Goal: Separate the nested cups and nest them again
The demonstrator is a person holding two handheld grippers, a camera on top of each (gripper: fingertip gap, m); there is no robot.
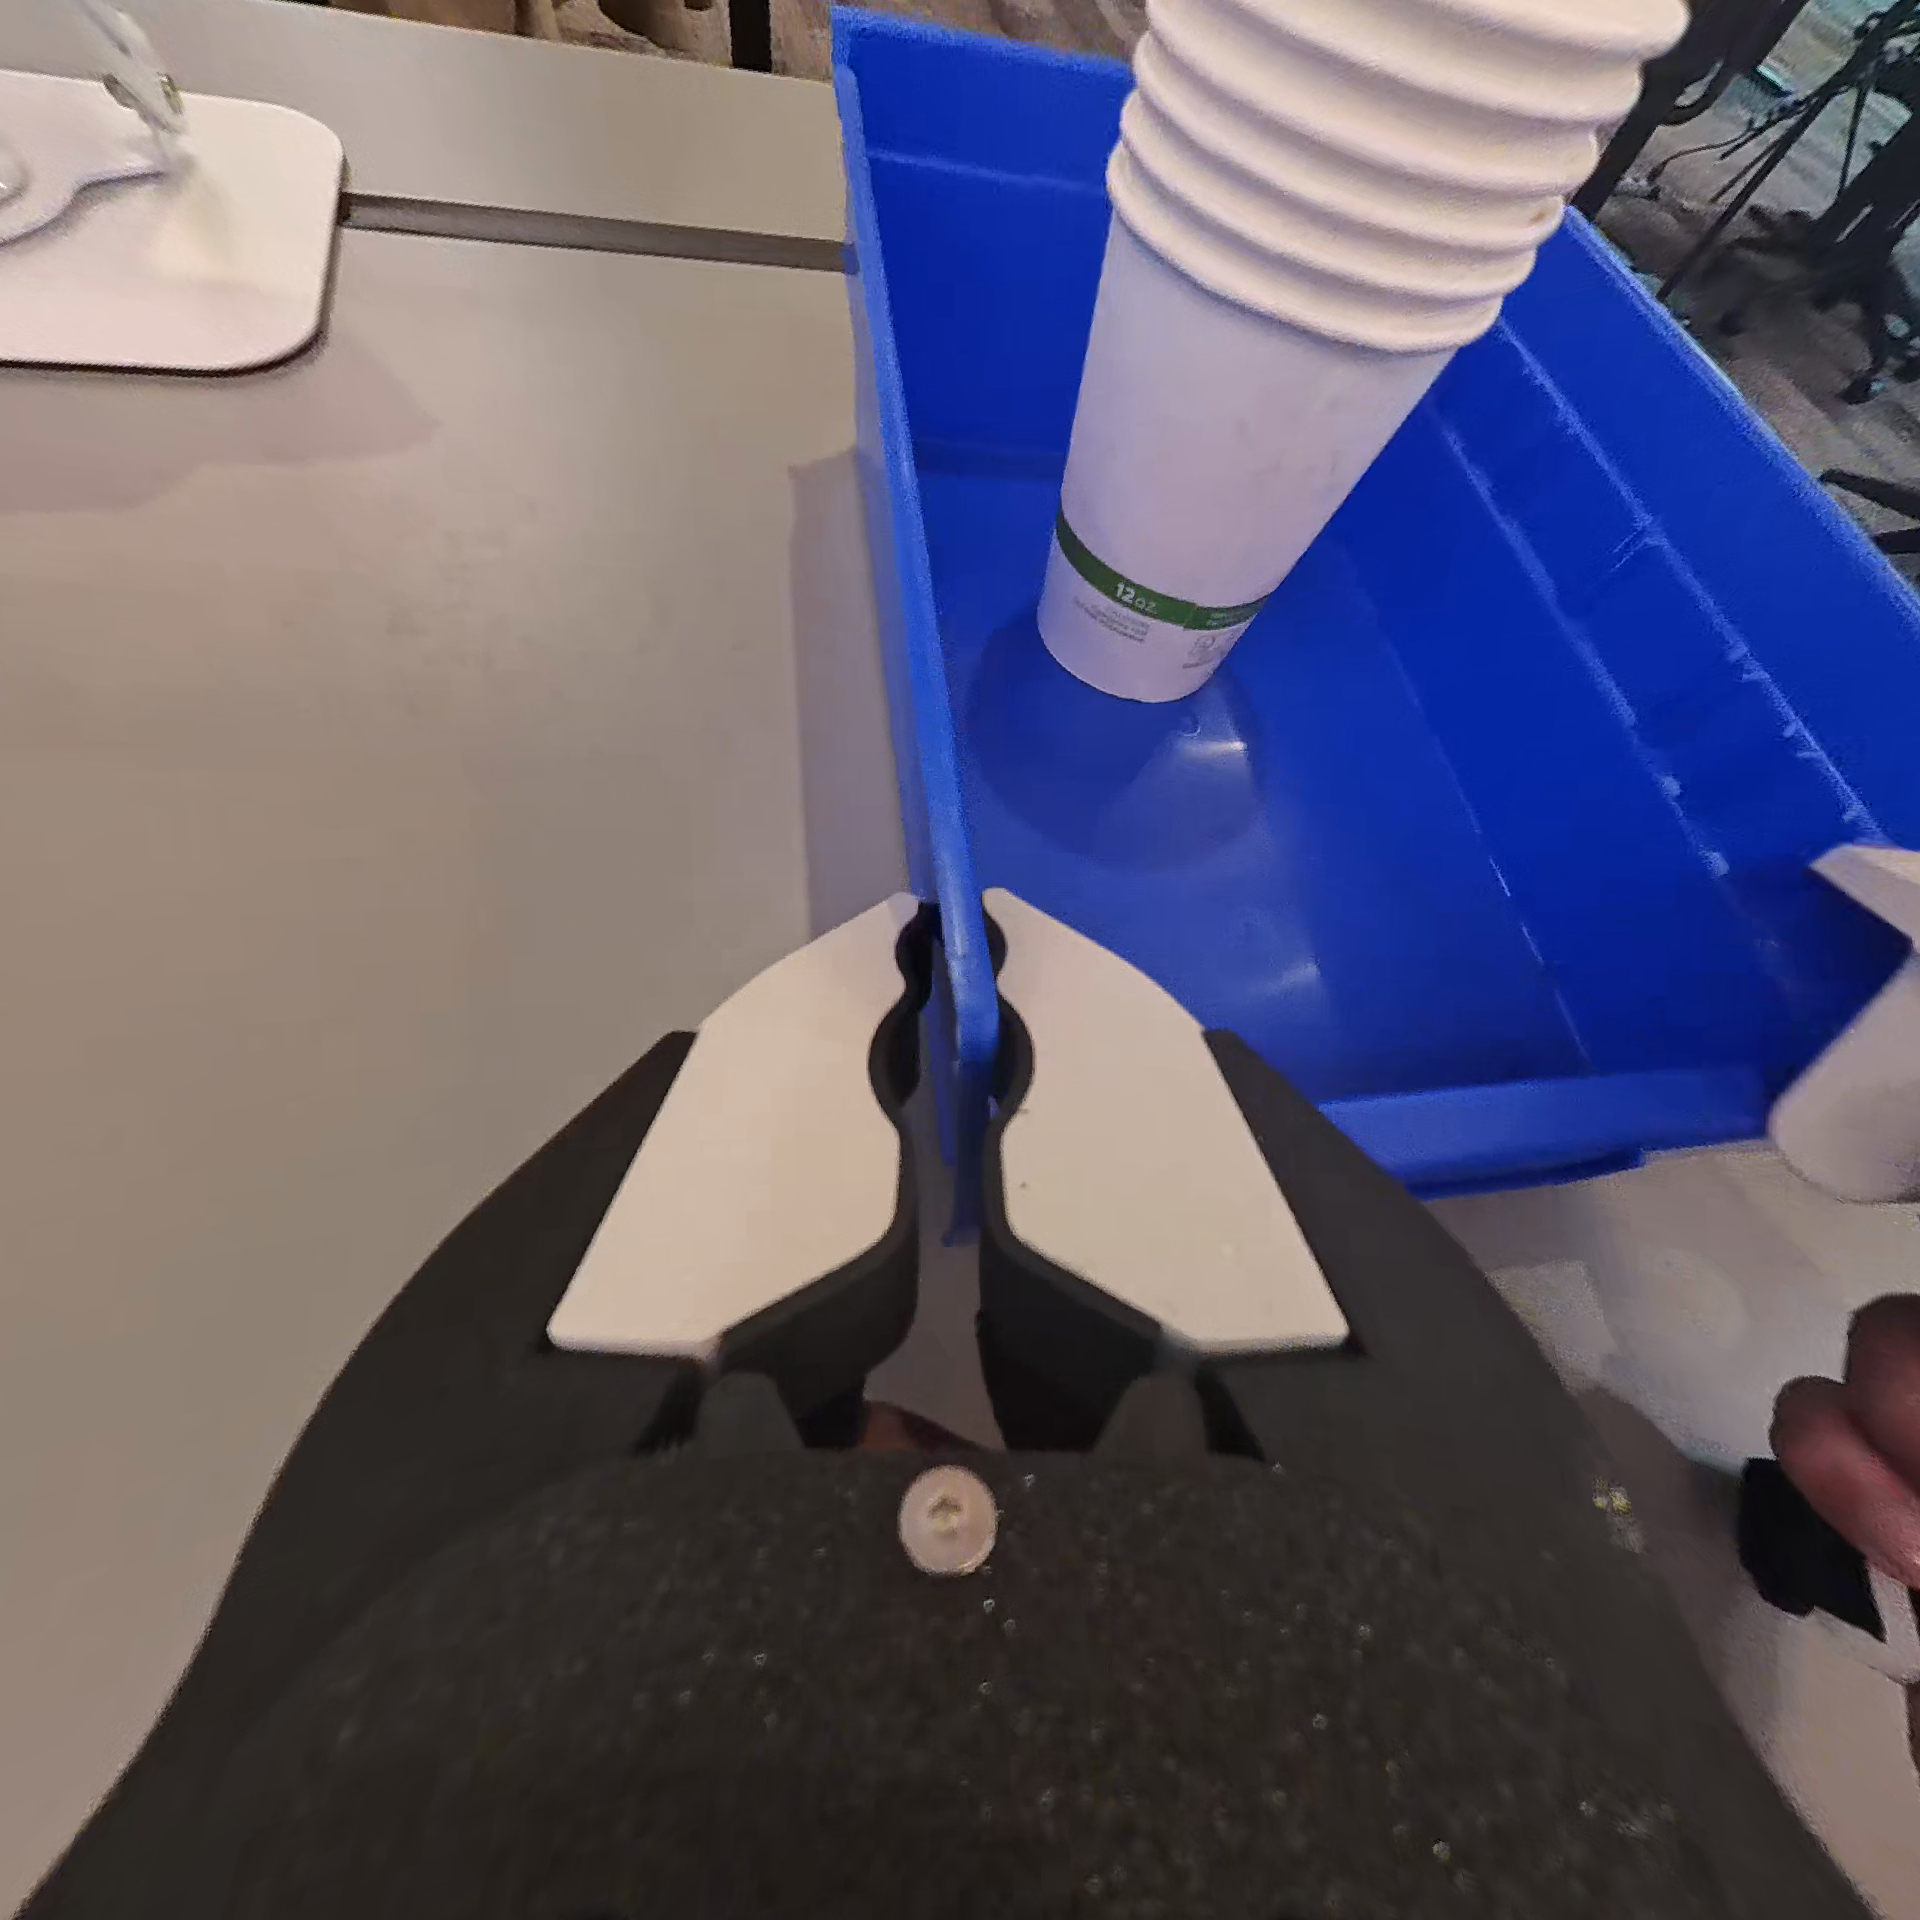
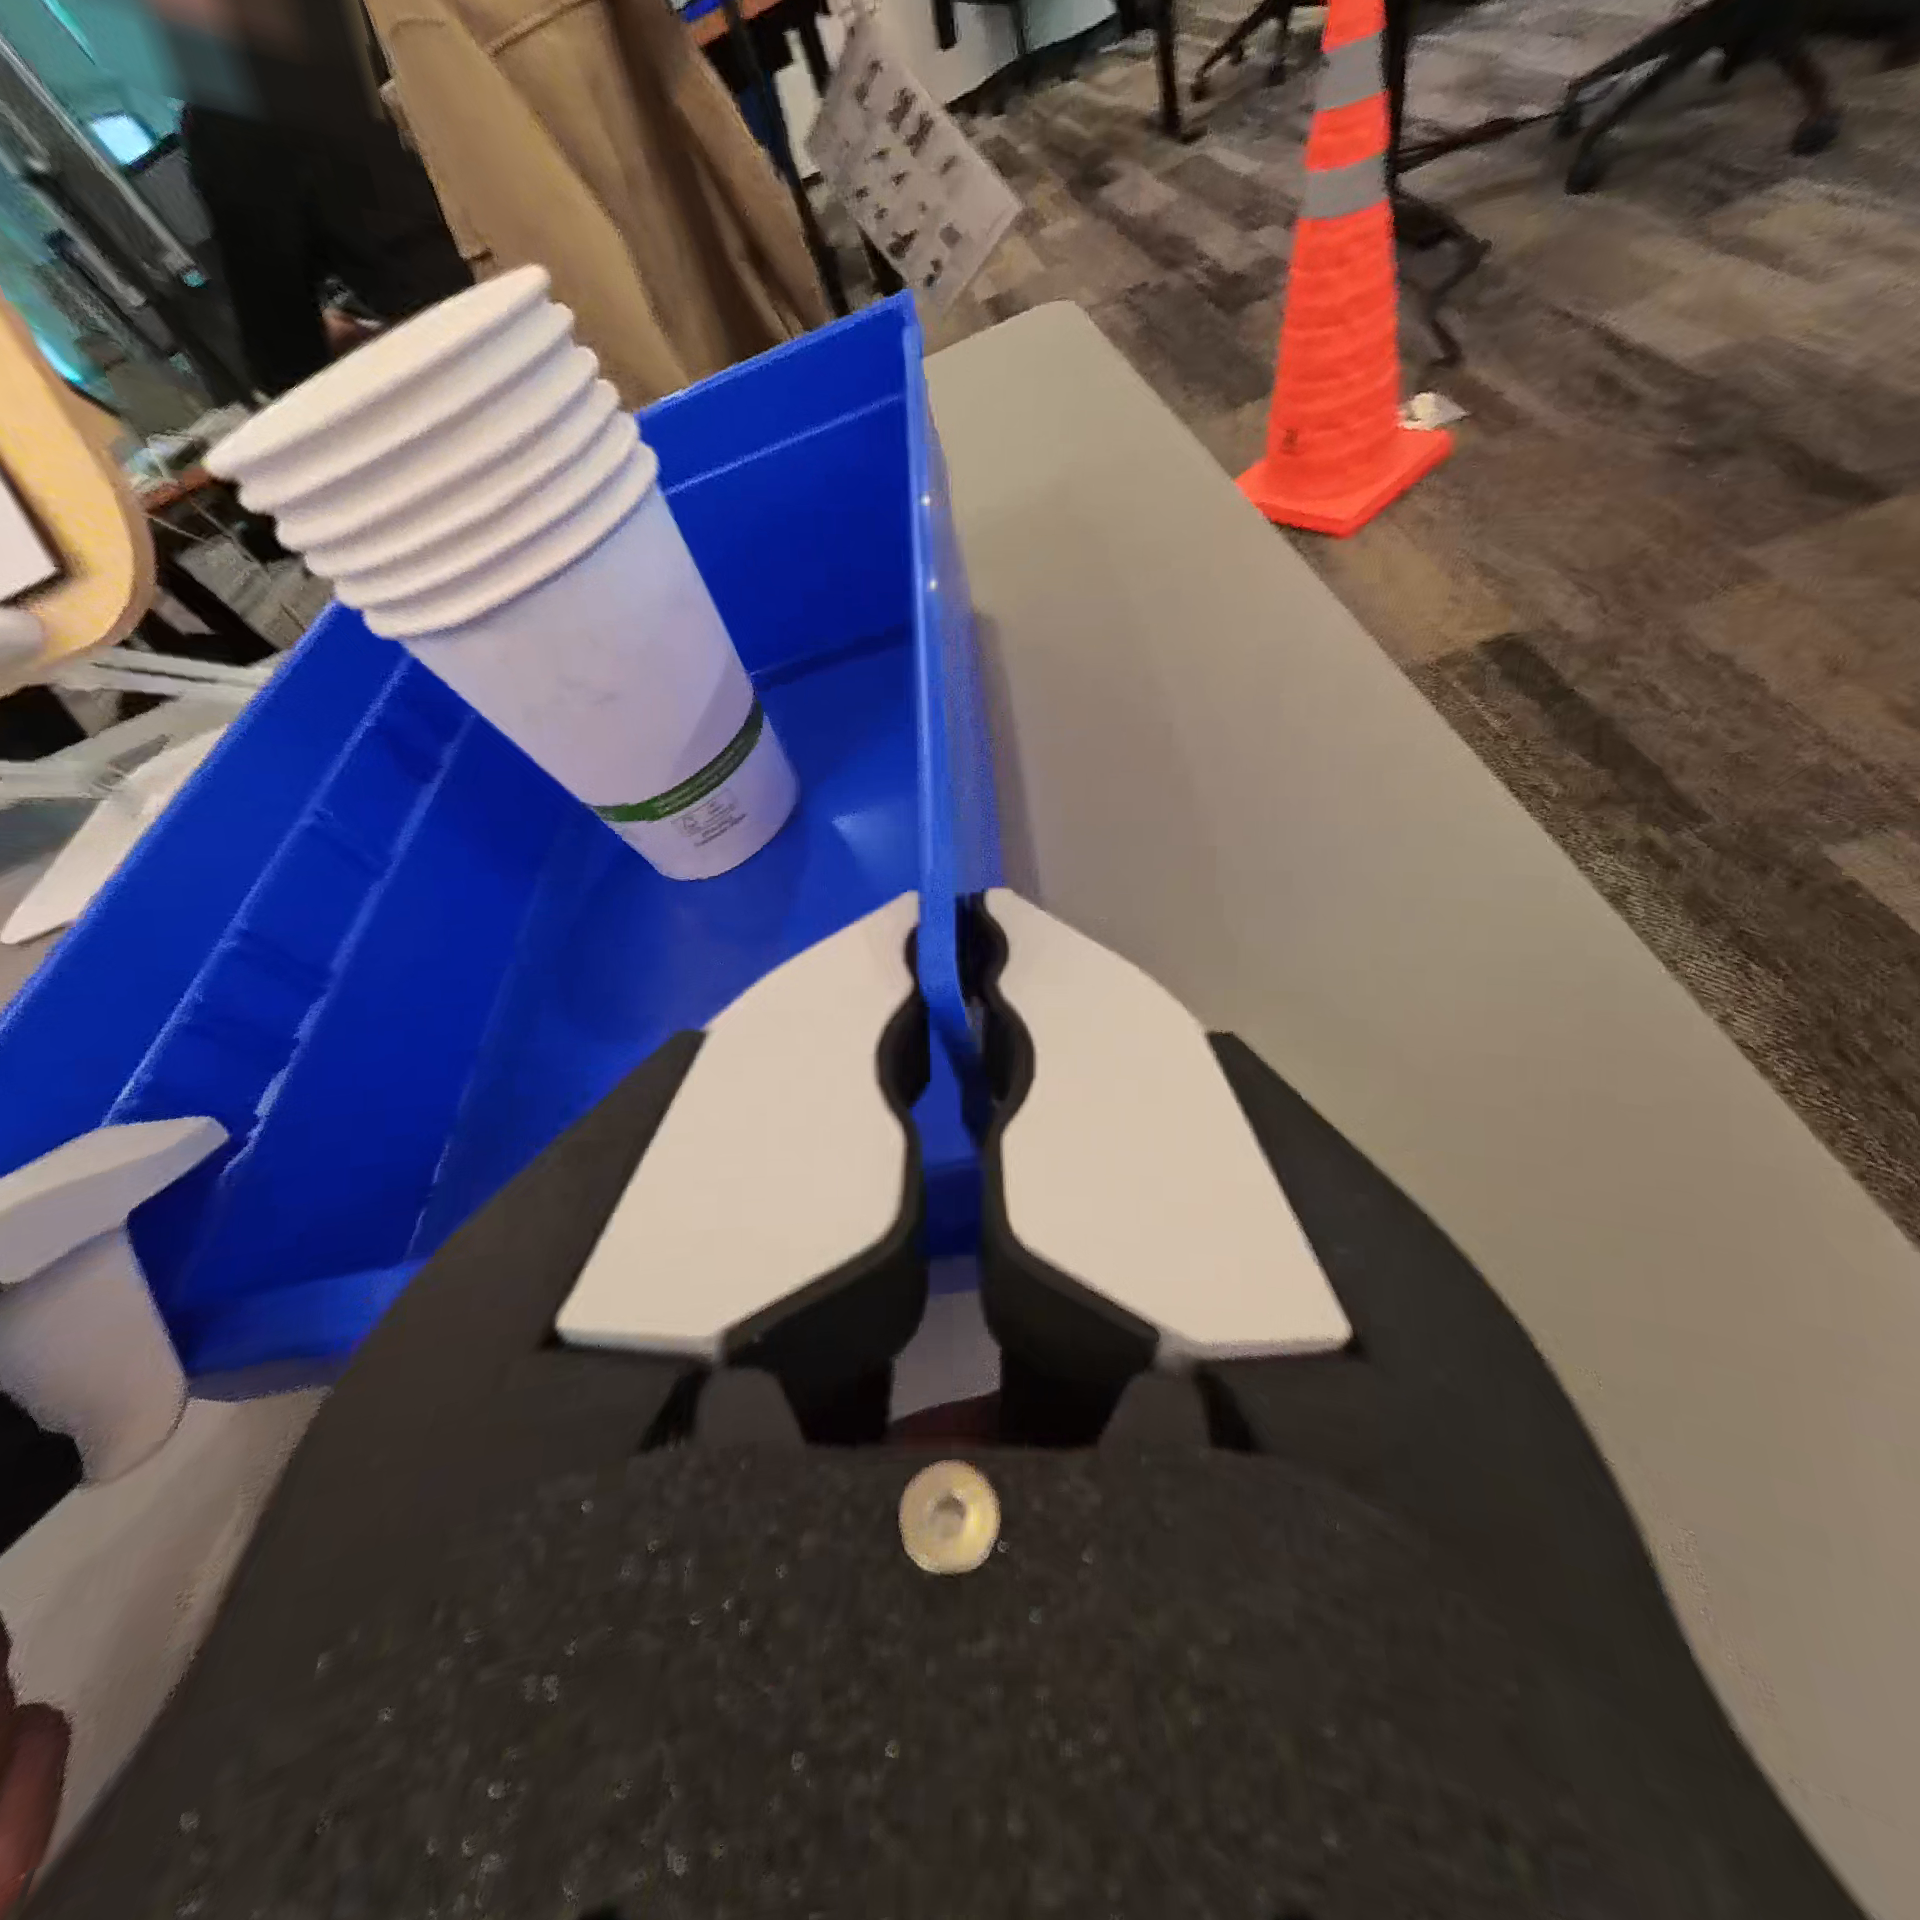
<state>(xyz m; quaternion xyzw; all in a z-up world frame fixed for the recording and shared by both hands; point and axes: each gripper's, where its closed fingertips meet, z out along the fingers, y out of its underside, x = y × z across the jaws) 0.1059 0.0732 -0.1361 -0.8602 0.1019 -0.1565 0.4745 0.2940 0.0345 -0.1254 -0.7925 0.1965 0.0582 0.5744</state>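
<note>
A stack of several nested white paper cups (image 1: 1278, 353) with a green band near the base stands upright inside a blue plastic bin (image 1: 1455, 831). The stack also shows in the right wrist view (image 2: 540, 582), inside the bin (image 2: 343, 987). My left gripper (image 1: 951, 925) is shut on the bin's left wall near its front corner. My right gripper (image 2: 951, 920) is shut on the bin's right wall near its front corner. The right gripper's white fingers (image 1: 1870, 1029) show at the right edge of the left wrist view. The left gripper's fingers (image 2: 94, 1226) show at the left edge of the right wrist view.
The bin sits on a grey table (image 1: 416, 727). A white flat stand base (image 1: 166, 239) lies at the table's far left. An orange traffic cone (image 2: 1345, 312) stands on the carpet beyond the table's right edge (image 2: 1455, 790). Coats (image 2: 582, 156) hang behind the bin.
</note>
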